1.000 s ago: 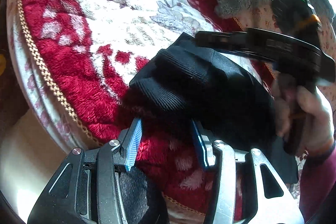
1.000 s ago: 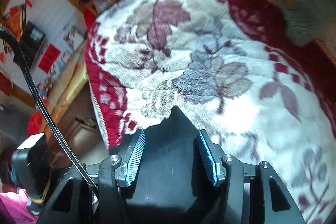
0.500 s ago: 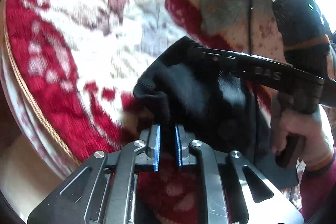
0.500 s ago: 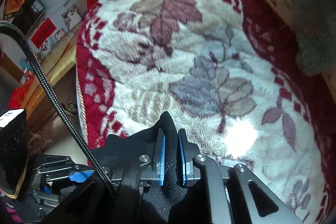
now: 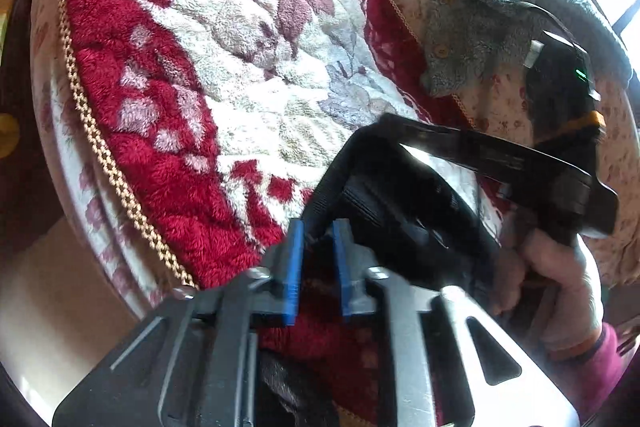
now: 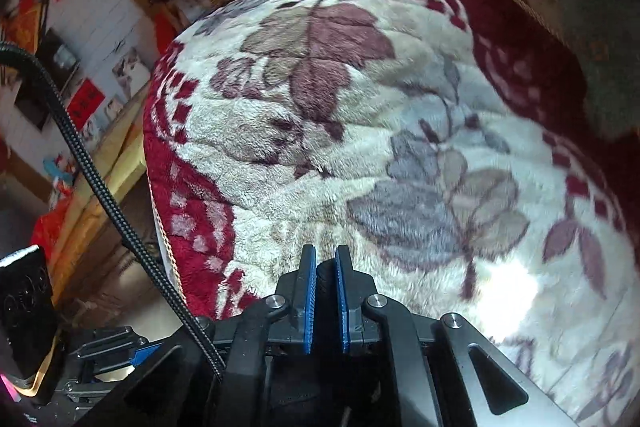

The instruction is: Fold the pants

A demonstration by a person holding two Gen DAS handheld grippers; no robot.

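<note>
The black pants (image 5: 400,199) hang bunched above a red and white floral blanket (image 5: 224,59). My left gripper (image 5: 318,231) is shut on a black ribbed edge of the pants. My right gripper (image 6: 325,259) is shut on another black edge (image 6: 325,273), seen as a thin strip between its blue pads. In the left wrist view the right gripper's black body (image 5: 500,163) and the hand holding it sit to the right, with the cloth stretched between both grippers. Most of the pants are hidden in the right wrist view.
A grey-green fuzzy garment with buttons (image 5: 480,27) lies at the back right on a floral sheet. The blanket's gold-trimmed edge (image 5: 100,147) drops off at the left. A black cable (image 6: 100,195) crosses the right wrist view; room furniture shows beyond the bed's left edge.
Both grippers went from open around the pants to shut on them, then lifted the cloth off the blanket. The pants are now raised and pulled taut between the grippers.
</note>
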